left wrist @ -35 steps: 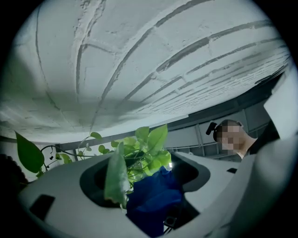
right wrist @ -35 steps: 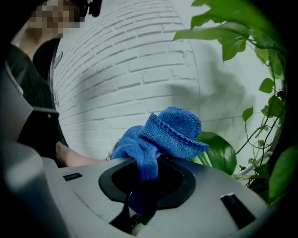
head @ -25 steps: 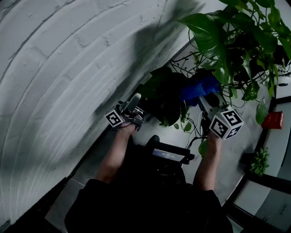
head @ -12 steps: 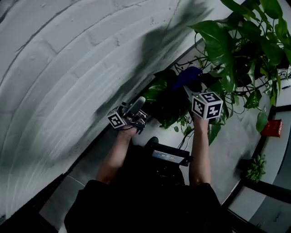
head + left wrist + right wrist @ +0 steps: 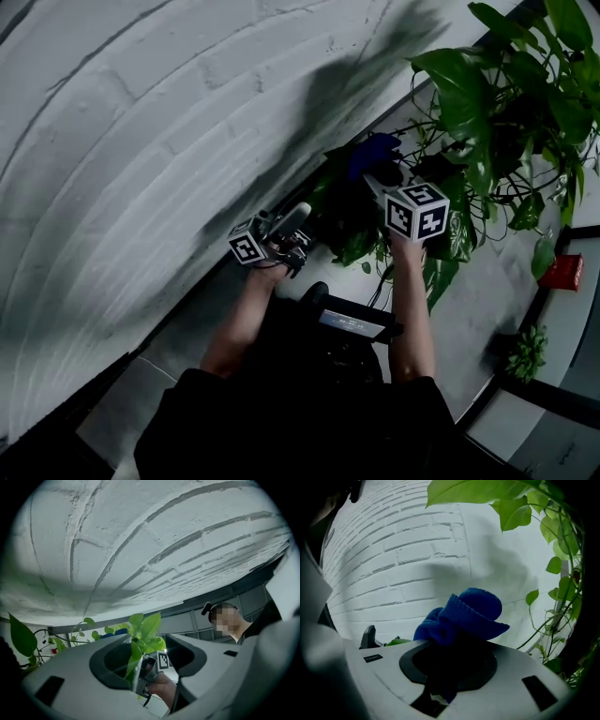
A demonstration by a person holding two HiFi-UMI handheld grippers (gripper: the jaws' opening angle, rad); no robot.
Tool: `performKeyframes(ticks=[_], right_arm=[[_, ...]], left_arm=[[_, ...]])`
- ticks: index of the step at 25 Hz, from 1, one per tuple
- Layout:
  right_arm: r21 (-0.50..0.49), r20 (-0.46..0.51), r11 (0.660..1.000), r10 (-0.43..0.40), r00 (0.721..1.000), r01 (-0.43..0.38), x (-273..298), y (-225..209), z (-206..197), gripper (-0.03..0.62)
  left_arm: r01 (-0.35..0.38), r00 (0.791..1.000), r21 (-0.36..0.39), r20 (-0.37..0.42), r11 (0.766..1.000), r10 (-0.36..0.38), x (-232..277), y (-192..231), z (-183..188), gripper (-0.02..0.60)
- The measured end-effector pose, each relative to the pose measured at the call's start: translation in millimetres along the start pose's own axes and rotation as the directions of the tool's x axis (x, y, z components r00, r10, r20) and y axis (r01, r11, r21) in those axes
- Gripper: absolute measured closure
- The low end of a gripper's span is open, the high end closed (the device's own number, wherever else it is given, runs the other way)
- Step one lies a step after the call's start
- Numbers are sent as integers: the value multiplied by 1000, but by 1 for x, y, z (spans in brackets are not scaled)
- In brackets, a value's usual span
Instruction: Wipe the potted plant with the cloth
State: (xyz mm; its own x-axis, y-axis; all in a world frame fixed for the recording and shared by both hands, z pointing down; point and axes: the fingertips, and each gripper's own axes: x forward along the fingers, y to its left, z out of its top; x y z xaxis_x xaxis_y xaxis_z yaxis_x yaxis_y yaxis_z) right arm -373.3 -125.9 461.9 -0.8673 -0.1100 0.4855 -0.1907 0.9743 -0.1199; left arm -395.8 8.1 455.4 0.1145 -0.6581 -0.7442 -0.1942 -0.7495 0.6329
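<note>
The potted plant (image 5: 487, 103) spreads broad green leaves at the upper right, and darker low leaves (image 5: 352, 211) hang between my two grippers. My right gripper (image 5: 377, 178) is shut on a bunched blue cloth (image 5: 373, 150), which it holds against those low leaves. In the right gripper view the cloth (image 5: 464, 613) bulges out above the gripper (image 5: 450, 653). My left gripper (image 5: 295, 217) points upward beside the plant. Its jaws have just been closing. A light green leaf (image 5: 135, 656) stands in the gap of the left gripper (image 5: 152, 651), with space still showing beside it.
A white brick wall (image 5: 141, 141) fills the left and top. A red object (image 5: 564, 272) and a small plant (image 5: 527, 352) sit at the right by dark frame bars. A dark device (image 5: 352, 323) hangs at the person's chest. Thin vines (image 5: 555, 616) trail at the right.
My right gripper has carried the blue cloth leftward and lower, from the plant's middle to the dark low leaves. My left gripper has stayed almost in place.
</note>
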Motion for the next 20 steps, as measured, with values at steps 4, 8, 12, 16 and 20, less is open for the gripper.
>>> performKeyframes(ticks=[4, 8, 12, 16, 20], right_arm=[[-30, -7, 998, 54, 998, -55, 10, 23, 0, 487], [-48, -8, 994, 100, 995, -100, 15, 43, -3, 487], [-45, 4, 988, 148, 989, -148, 17, 62, -8, 487], [-48, 12, 982, 181, 983, -180, 16, 79, -14, 487], [-57, 14, 976, 210, 978, -209, 13, 95, -24, 487]], left_arm=[[-7, 1000, -5, 2, 1000, 7, -3, 0, 0, 347], [-11, 1000, -9, 3, 1000, 11, -6, 1, -1, 345], [-12, 1000, -5, 10, 1000, 12, -6, -1, 3, 342], [-6, 999, -16, 36, 1000, 7, -7, -4, 8, 342], [-12, 998, -31, 58, 999, 13, -11, -4, 12, 341]])
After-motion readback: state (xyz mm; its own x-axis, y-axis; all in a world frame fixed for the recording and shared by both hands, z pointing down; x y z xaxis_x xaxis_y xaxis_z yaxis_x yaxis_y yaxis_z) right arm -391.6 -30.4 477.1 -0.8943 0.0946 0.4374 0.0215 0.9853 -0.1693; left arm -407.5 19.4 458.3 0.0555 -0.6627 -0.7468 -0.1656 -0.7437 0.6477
